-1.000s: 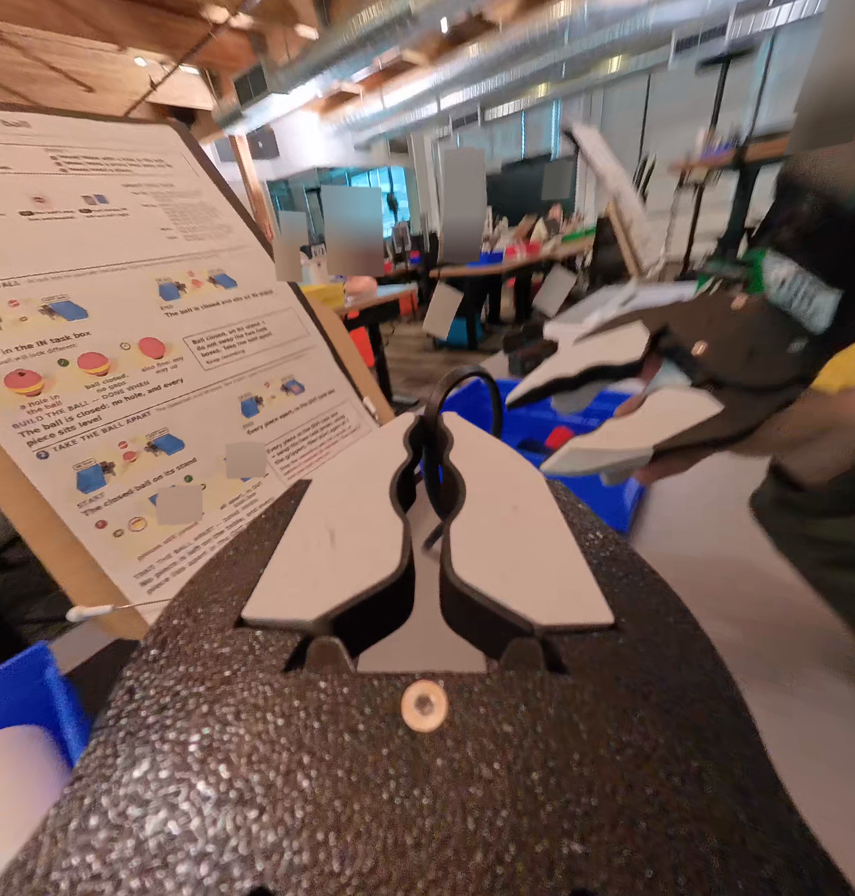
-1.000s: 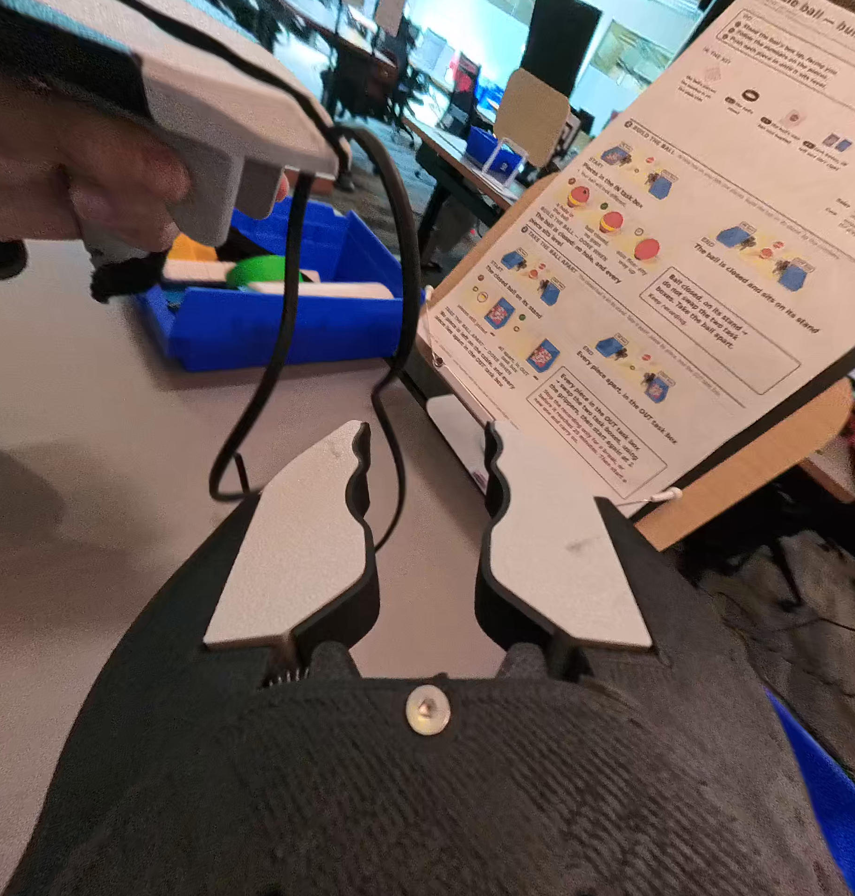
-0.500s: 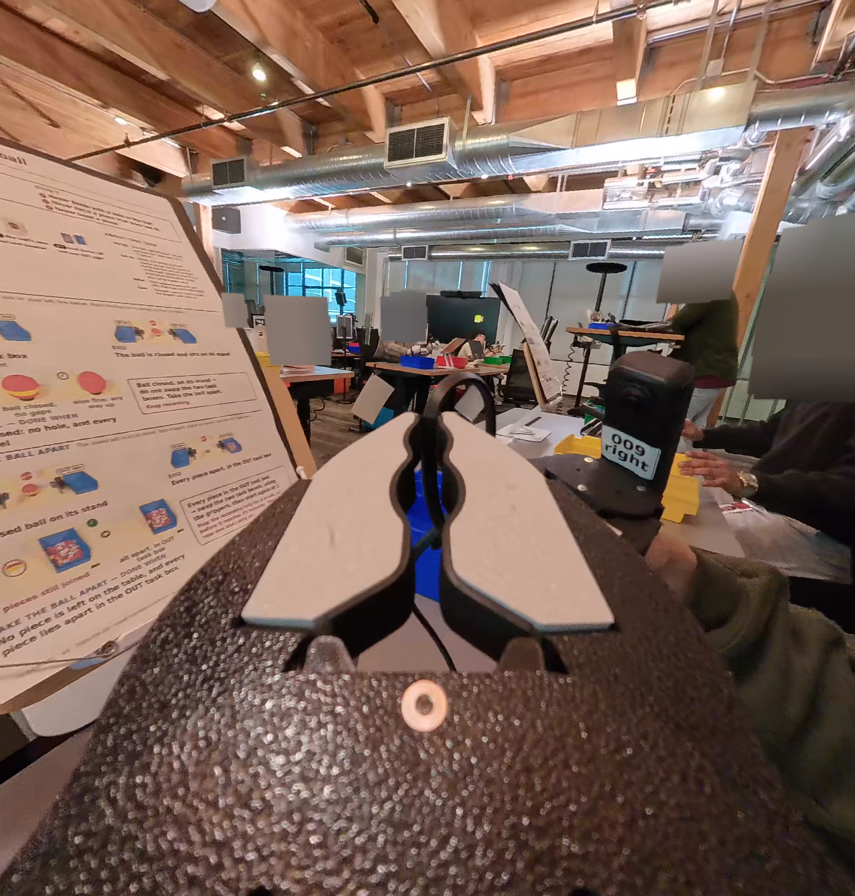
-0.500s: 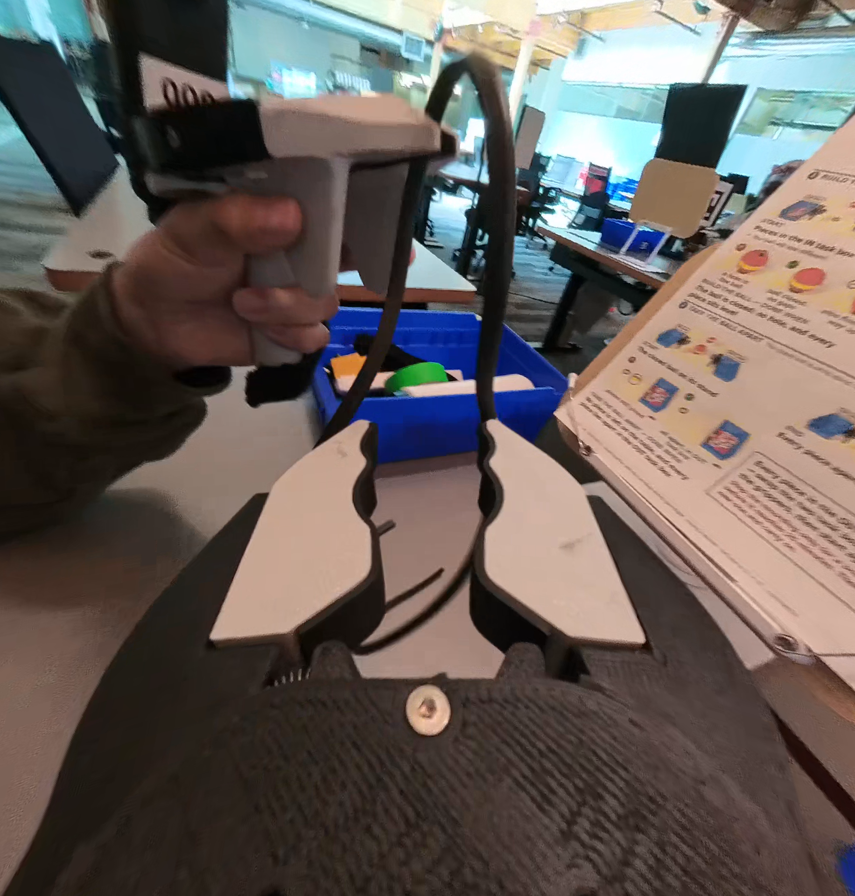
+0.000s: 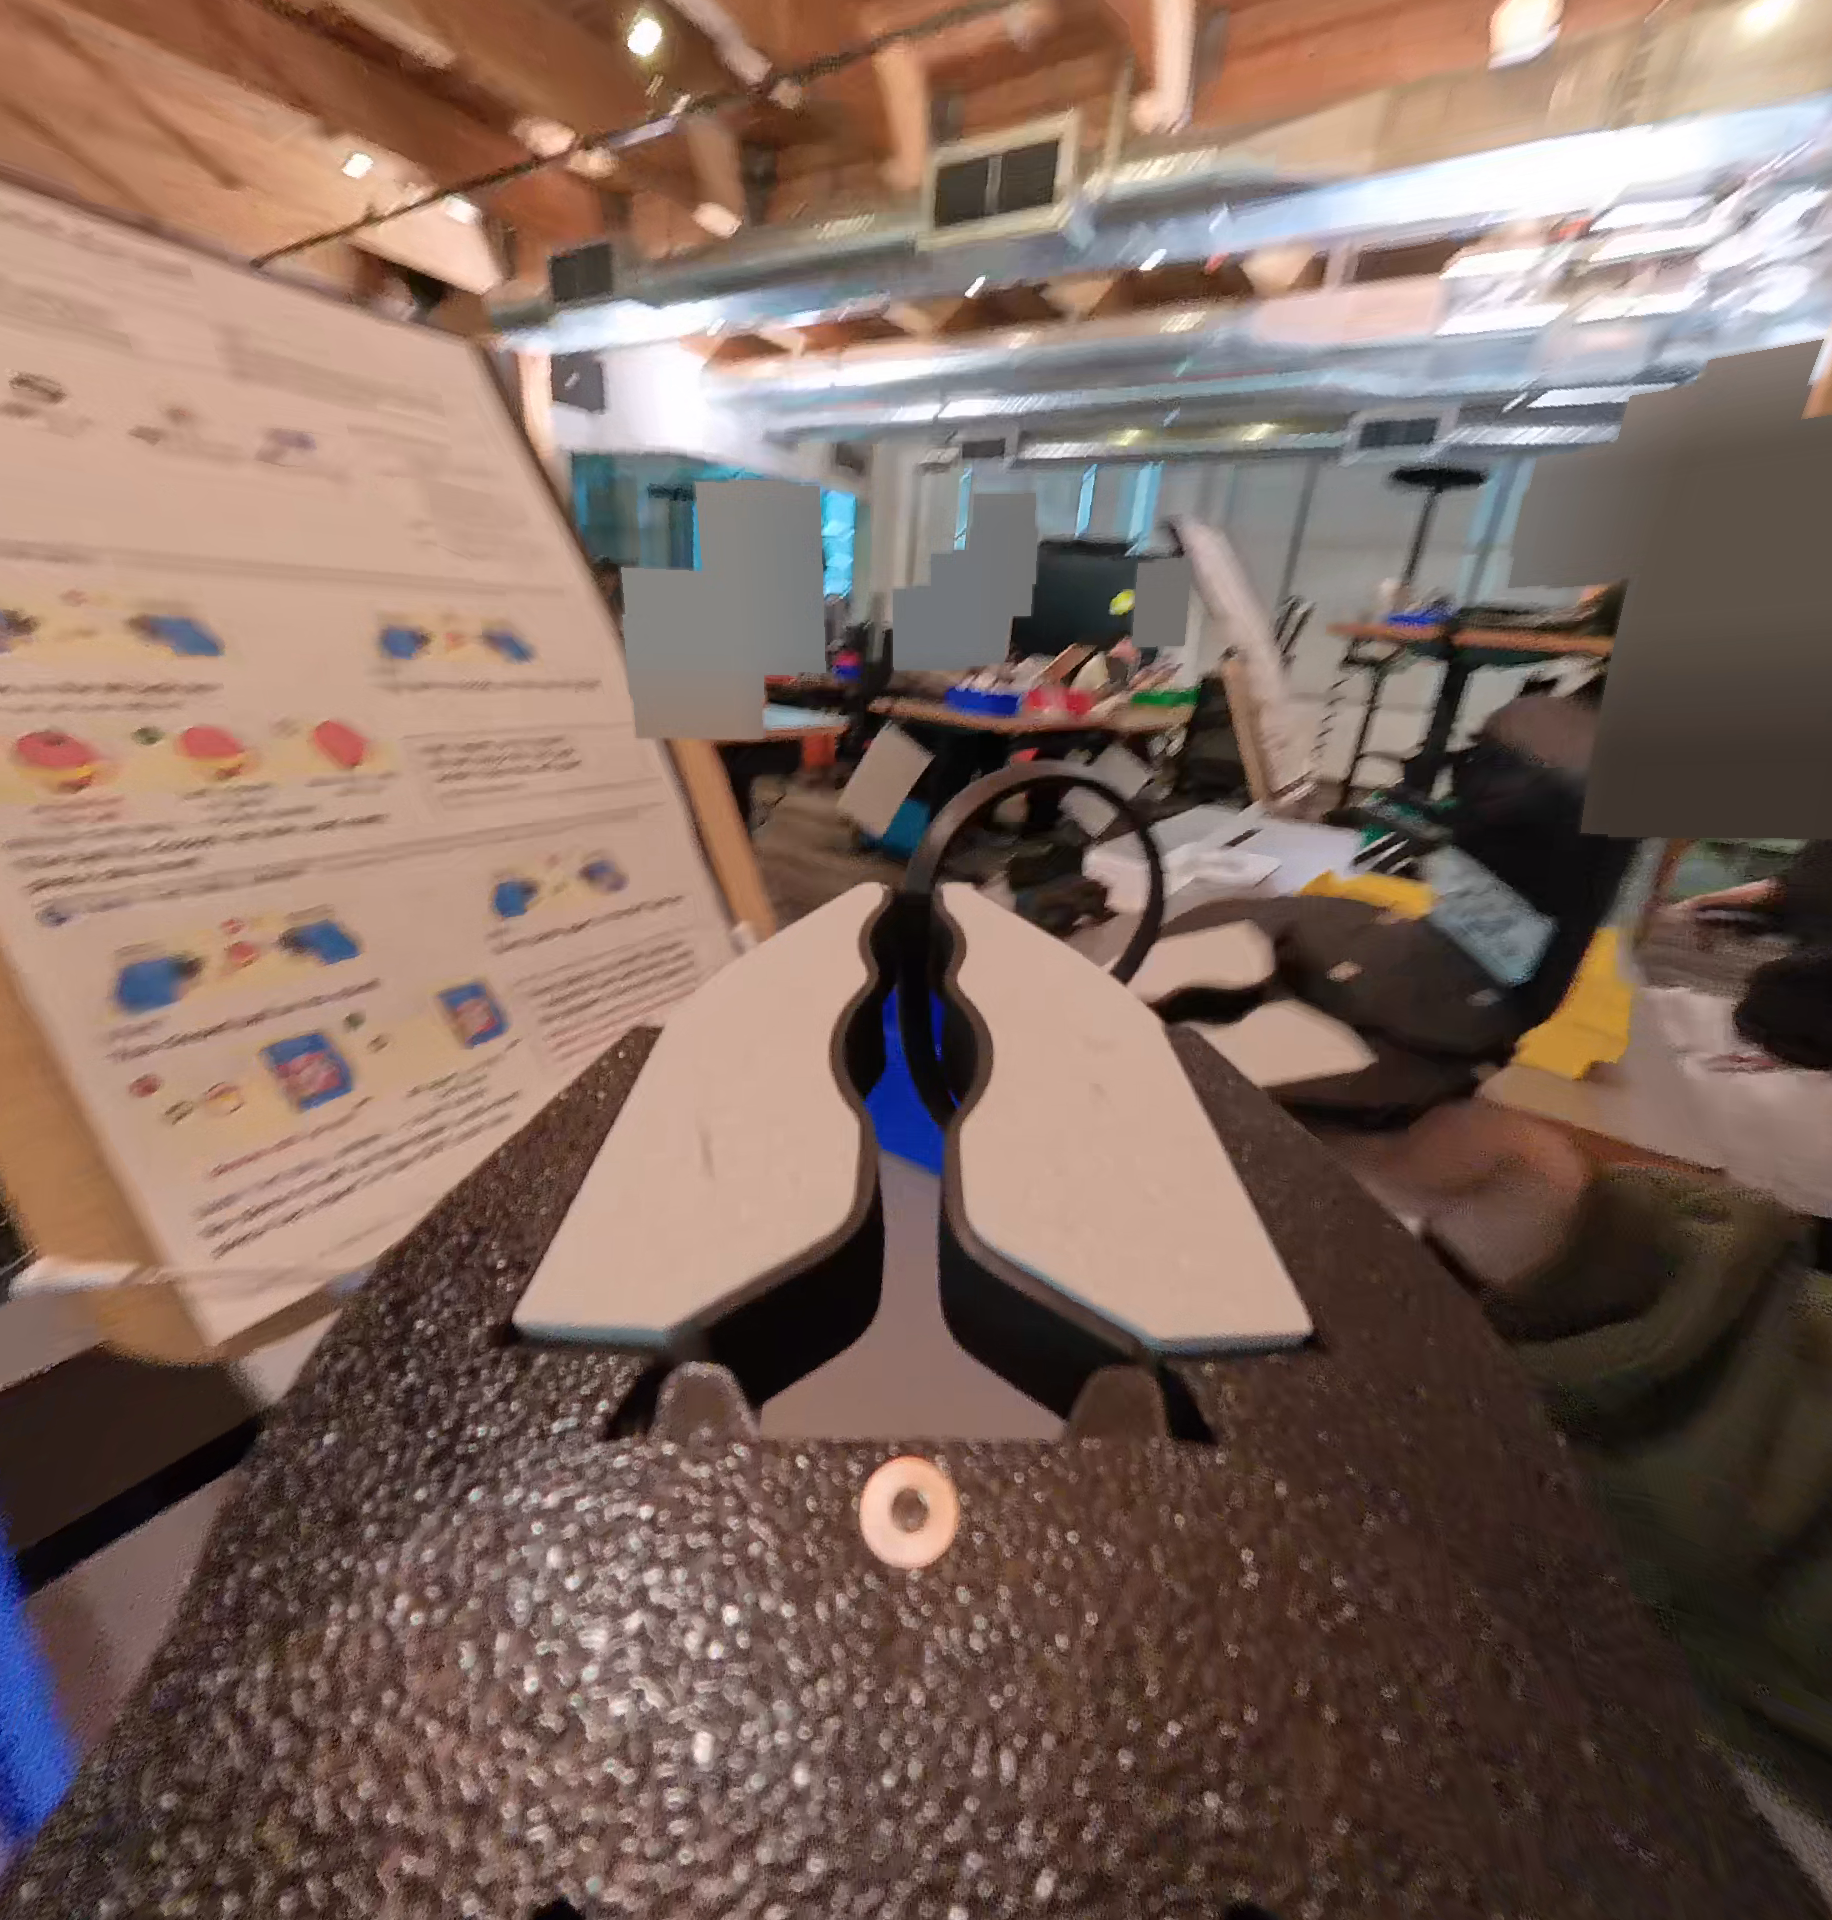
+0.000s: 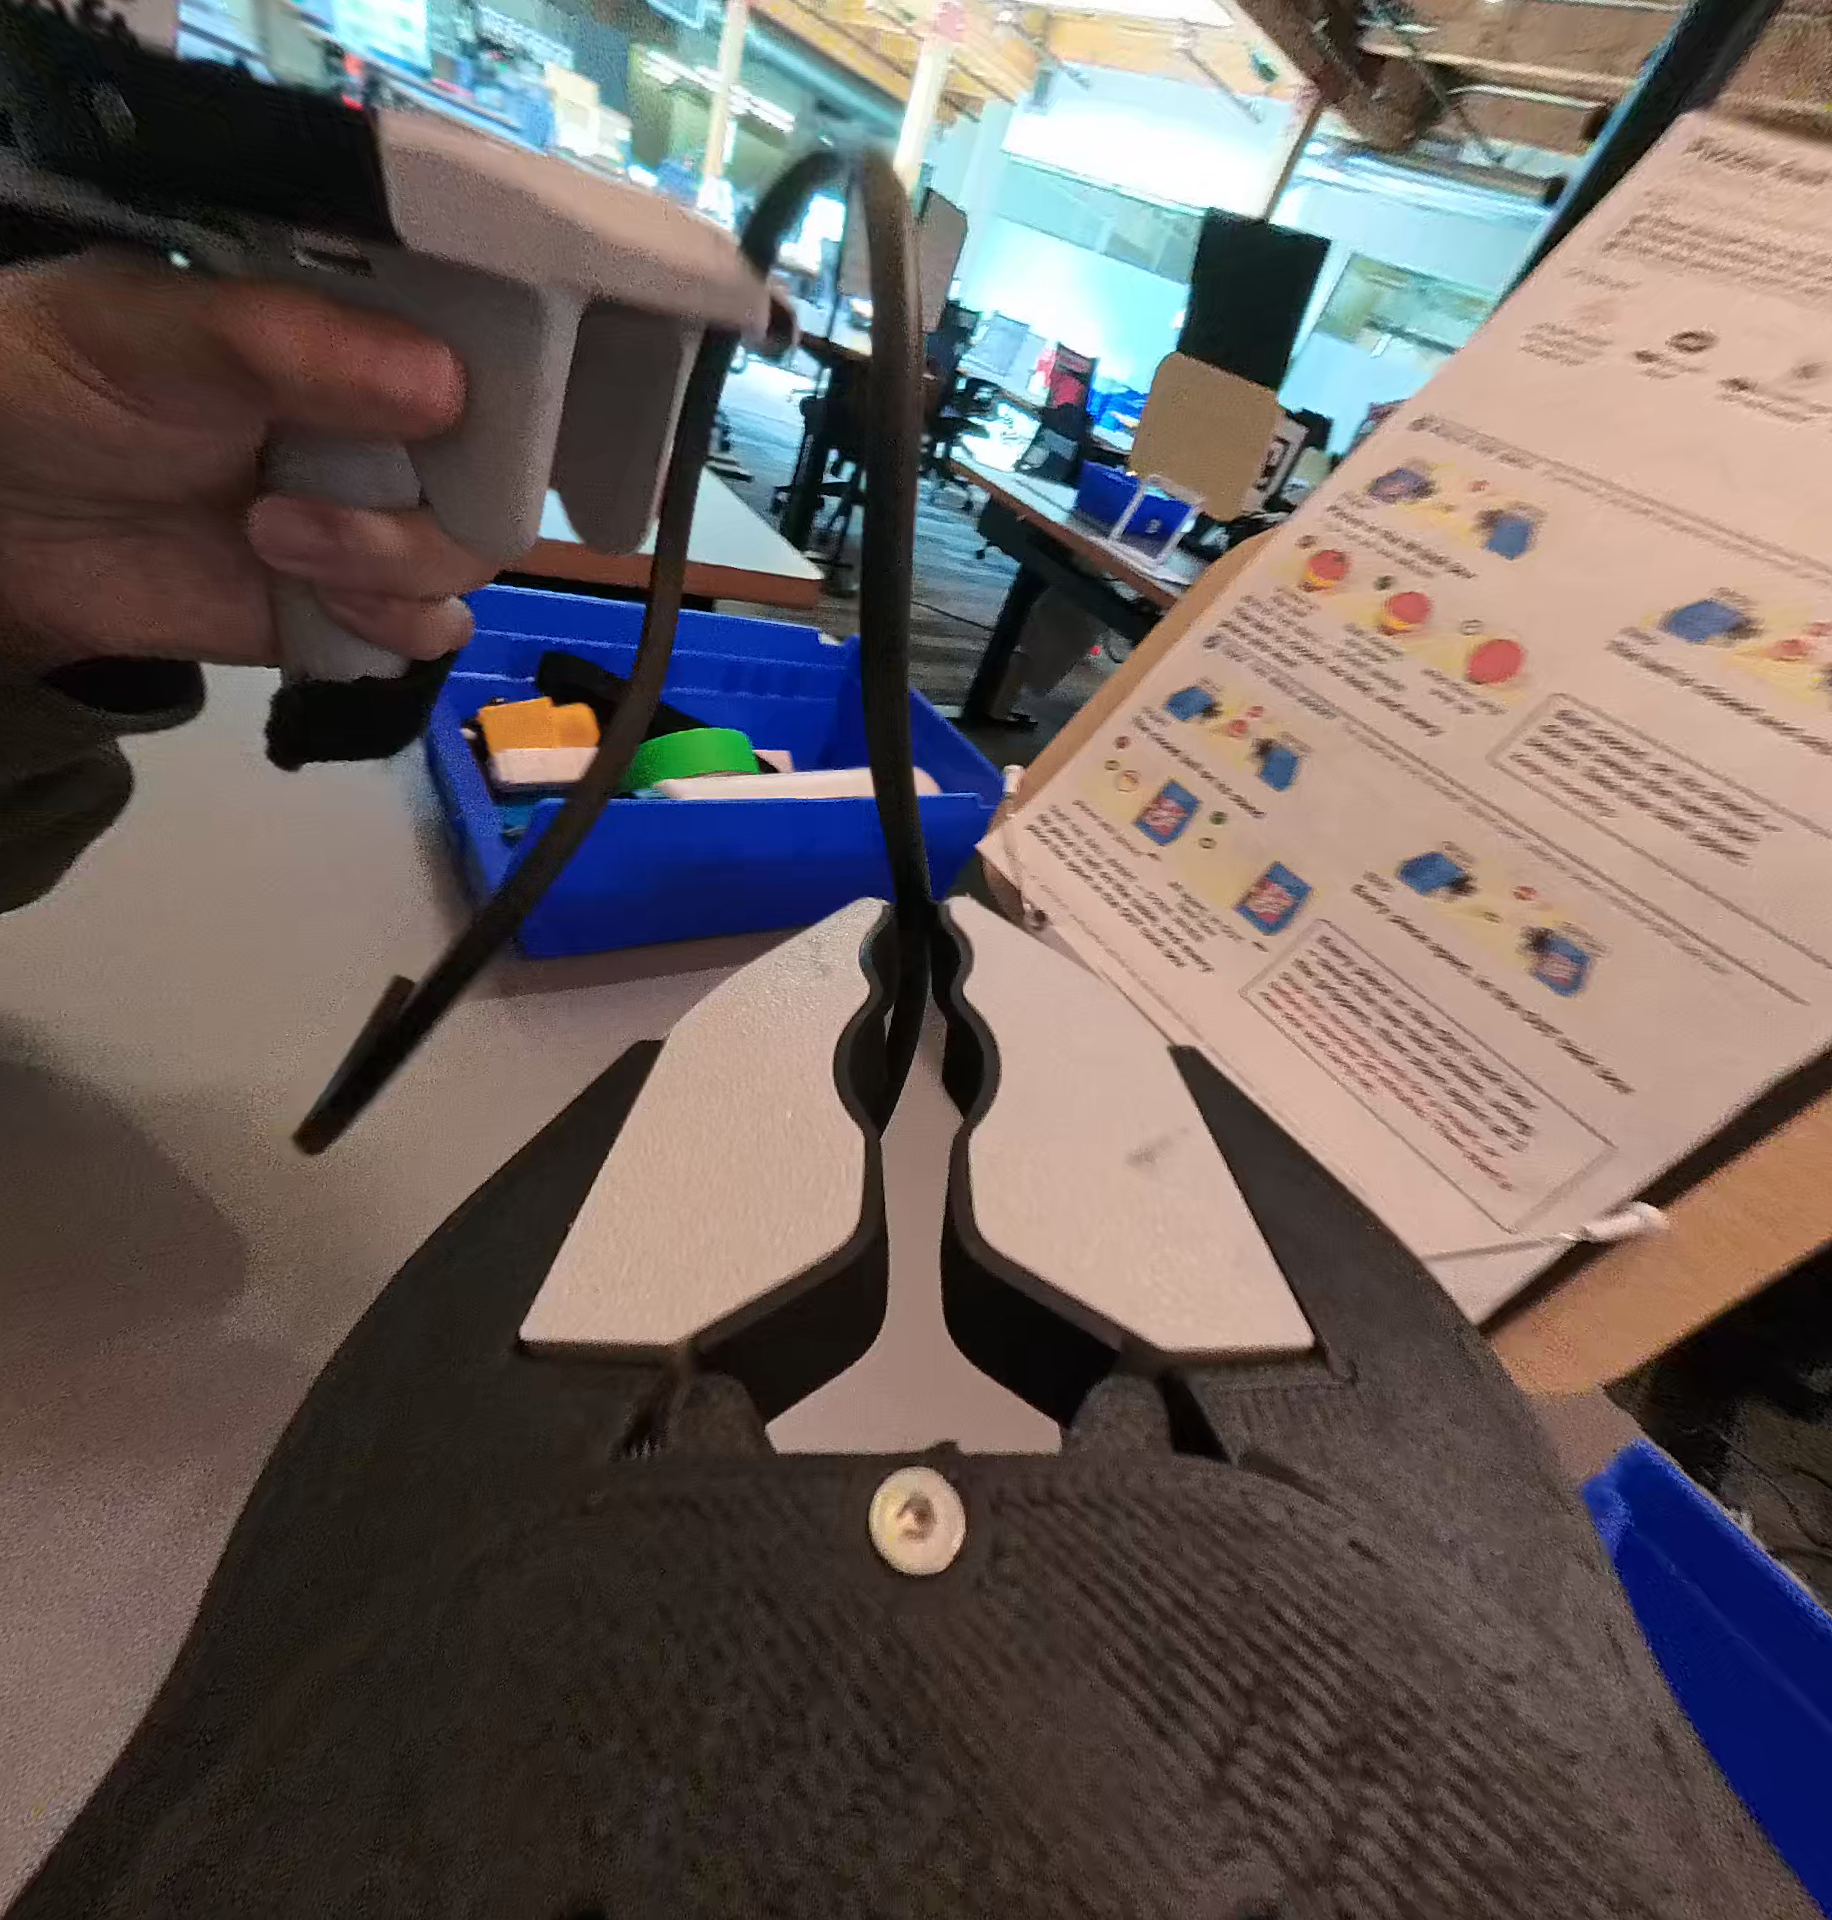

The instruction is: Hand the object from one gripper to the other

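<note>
A thin black flexible strap (image 6: 896,520) arches in the air between both grippers. My right gripper (image 6: 912,935) is shut on one part of it near the fingertips. The strap rises, curves over by my left gripper (image 6: 756,312), held in a hand at the upper left, and hangs down to a free flat end (image 6: 372,1060). In the left wrist view my left gripper (image 5: 917,935) is shut on the strap (image 5: 1037,774), which loops to the right toward the right gripper (image 5: 1166,987) close beside it.
A tilted instruction board (image 6: 1514,727) stands on the right, and on the left in the left wrist view (image 5: 268,779). A blue bin (image 6: 704,862) of small parts sits on the grey table (image 6: 164,1039) behind the strap. Another blue bin edge (image 6: 1743,1662) is at lower right. People sit at desks behind. The left gripper's tips are roughly 10 cm from the right gripper's.
My right gripper has closed from open onto the strap. My left gripper has kept its hold throughout, and the two grippers have come closer together.
</note>
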A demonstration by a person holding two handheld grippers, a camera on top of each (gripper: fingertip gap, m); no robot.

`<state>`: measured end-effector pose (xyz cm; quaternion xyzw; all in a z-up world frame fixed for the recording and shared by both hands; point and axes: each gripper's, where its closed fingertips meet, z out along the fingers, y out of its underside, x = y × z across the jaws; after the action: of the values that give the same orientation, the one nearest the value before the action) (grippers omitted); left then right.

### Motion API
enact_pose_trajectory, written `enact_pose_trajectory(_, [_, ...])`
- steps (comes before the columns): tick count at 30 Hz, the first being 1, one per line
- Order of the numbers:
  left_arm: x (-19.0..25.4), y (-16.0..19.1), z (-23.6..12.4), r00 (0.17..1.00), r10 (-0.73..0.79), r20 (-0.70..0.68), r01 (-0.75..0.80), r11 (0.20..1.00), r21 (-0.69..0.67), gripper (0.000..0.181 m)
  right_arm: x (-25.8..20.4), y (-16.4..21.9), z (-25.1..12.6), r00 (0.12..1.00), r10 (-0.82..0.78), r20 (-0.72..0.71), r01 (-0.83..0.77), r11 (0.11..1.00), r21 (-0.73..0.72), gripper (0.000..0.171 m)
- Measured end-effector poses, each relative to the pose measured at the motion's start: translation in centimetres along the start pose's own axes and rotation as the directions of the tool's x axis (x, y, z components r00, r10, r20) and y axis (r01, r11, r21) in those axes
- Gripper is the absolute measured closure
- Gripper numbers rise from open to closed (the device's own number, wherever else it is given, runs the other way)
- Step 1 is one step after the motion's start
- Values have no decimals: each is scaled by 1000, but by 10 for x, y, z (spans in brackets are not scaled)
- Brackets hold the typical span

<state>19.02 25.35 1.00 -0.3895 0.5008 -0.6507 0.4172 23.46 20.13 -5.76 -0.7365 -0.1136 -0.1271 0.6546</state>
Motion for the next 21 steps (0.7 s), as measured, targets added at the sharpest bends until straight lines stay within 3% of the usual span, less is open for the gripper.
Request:
enact_pose_trajectory(4, [-29,31,-4,997,18,81,-2,981,-193,174,25,-8,-26,992,-43,-121,41,999,-16,166])
enact_pose_trajectory(7, [-35,53,-3,996,8,91,21,948,-319,147,41,-21,-45,969,-68,-238,67,998,-13,166])
enact_pose_trajectory(9, [-31,57,0,995,35,90,-2,939,-344,138,46,-32,-52,959,-14,-281,28,999,43,165])
enact_pose_trajectory(14, [16,66,13,977,210,-34,-205,888,-411,137,60,-36,-60,920,52,-388,-24,997,76,165])
enact_pose_trajectory(17, [64,108,18,929,273,-249,-367,763,-533,138,70,-33,-67,889,66,-454,-43,997,61,165])
enact_pose_trajectory(21, [89,165,39,899,304,-315,-437,664,-607,137,72,-33,-71,869,84,-488,-64,996,58,165])
